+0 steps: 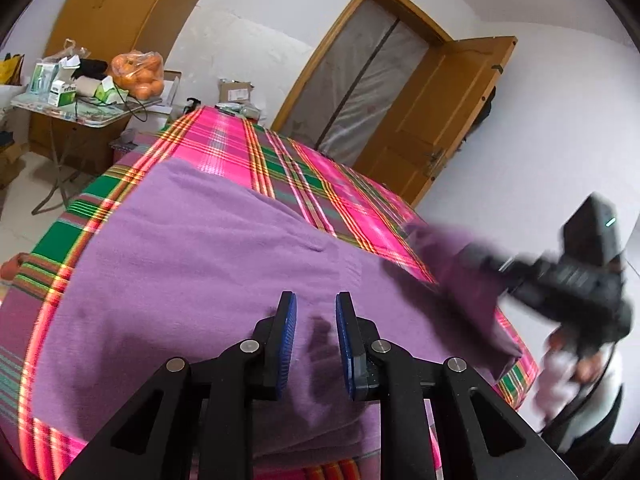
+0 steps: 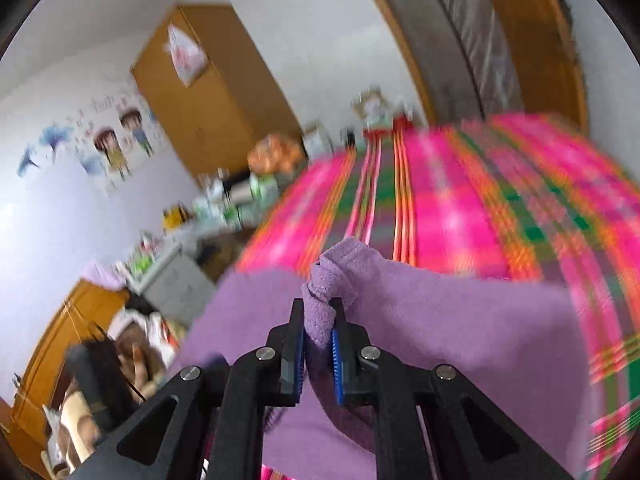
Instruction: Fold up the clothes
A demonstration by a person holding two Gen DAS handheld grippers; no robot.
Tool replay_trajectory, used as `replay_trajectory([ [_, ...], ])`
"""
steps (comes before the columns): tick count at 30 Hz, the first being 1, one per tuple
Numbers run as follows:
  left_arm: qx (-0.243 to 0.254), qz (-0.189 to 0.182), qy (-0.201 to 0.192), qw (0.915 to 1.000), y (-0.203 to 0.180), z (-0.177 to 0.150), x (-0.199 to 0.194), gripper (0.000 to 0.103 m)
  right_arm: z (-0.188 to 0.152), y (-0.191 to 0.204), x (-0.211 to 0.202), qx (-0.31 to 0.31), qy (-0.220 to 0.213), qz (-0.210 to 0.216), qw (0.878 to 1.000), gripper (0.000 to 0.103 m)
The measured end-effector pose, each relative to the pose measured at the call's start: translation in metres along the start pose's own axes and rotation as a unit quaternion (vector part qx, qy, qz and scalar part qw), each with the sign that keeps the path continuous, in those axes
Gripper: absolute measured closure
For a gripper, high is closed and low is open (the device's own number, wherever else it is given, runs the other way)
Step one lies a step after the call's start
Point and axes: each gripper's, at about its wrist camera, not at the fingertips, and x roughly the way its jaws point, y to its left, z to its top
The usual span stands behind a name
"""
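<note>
**Sleeve fold in progress: right gripper carrying, left gripper standing off**

The right gripper (image 2: pixel 319 354) is clamped on a bunched end of the purple sweater (image 1: pixel 192 248), apparently the sleeve cuff (image 2: pixel 340 276); the cloth fills the gap between the pads. The left gripper (image 1: pixel 316 346) hovers over the near part of the garment body with its jaws apart and nothing between them.

The sweater lies spread on the bed, over the pink-and-green plaid sheet (image 1: pixel 248 148), with its body toward the near left and the held sleeve lifted at the right. Heavy blur in the right wrist view limits any reading of the sleeve's far end.

Judgement: carry the sleeve low across the body, lay it flat, release only once the cuff rests on the body. The left gripper could pin the body against dragging.
</note>
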Motion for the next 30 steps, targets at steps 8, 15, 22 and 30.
replay_trajectory([
  [8, 0.021, -0.012, -0.002, 0.9997, -0.015, 0.001, -0.003, 0.082, -0.041, -0.002, 0.022, -0.027, 0.083, 0.034, 0.996, 0.07],
  [15, 0.062, -0.035, 0.013, 0.9974, -0.05, 0.003, 0.005, 0.081, -0.06, -0.04, -0.056, -0.02, -0.004, 0.029, 0.999, 0.067],
  [22, 0.104, -0.048, 0.047, 0.9923, -0.1, 0.021, 0.051, 0.08, -0.068, -0.105, -0.094, 0.059, -0.054, -0.037, 0.996, 0.07],
  [30, 0.073, -0.024, 0.154, 0.9851, -0.102, 0.005, 0.113, 0.08, -0.077, -0.13, -0.087, 0.086, -0.047, -0.021, 0.995, 0.087],
])
